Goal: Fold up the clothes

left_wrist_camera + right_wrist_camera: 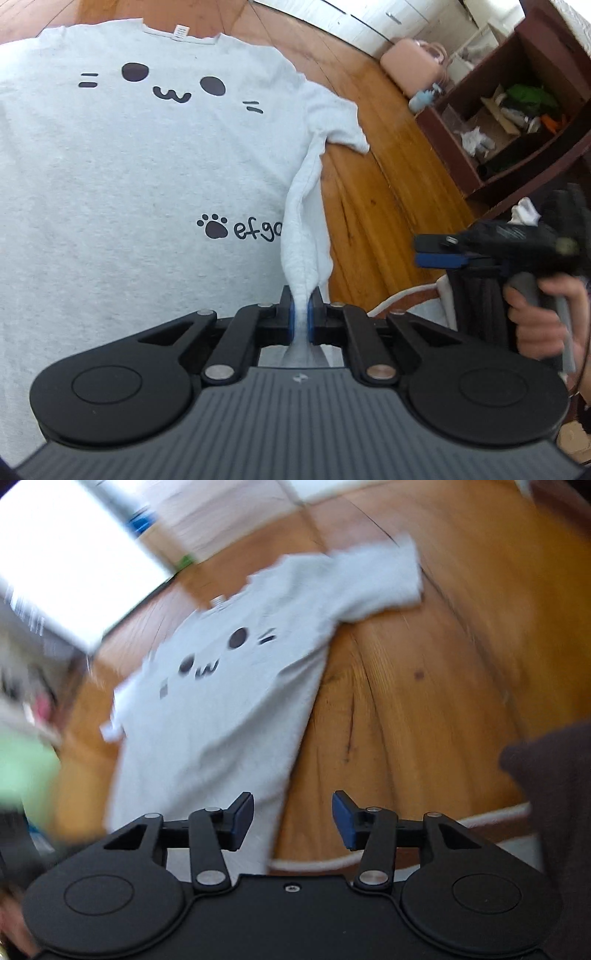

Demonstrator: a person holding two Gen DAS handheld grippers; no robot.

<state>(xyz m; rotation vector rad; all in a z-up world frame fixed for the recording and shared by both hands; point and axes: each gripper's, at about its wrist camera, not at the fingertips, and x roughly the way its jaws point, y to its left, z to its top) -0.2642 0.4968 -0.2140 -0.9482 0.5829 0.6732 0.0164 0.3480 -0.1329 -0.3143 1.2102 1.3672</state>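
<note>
A light grey T-shirt (pixel 129 166) with a black cat face and paw print lies spread on the wooden floor, collar at the far end. My left gripper (pixel 303 314) is shut on the shirt's right side edge, which rises from the floor in a taut bunched ridge. In the left wrist view my right gripper (pixel 439 251) hovers to the right of the shirt, held by a hand (pixel 539 321). The blurred right wrist view shows the T-shirt (pixel 221 701) ahead and my right gripper (pixel 293 818) open above its lower right edge, nothing between the fingers.
Wooden floor (pixel 388 177) lies right of the shirt. A dark brown shelf unit (pixel 517 110) with clutter stands at the far right, a pink case (pixel 410 62) beside it. White cabinets run along the back. A dark cloth (pixel 554 794) hangs at the right wrist view's right edge.
</note>
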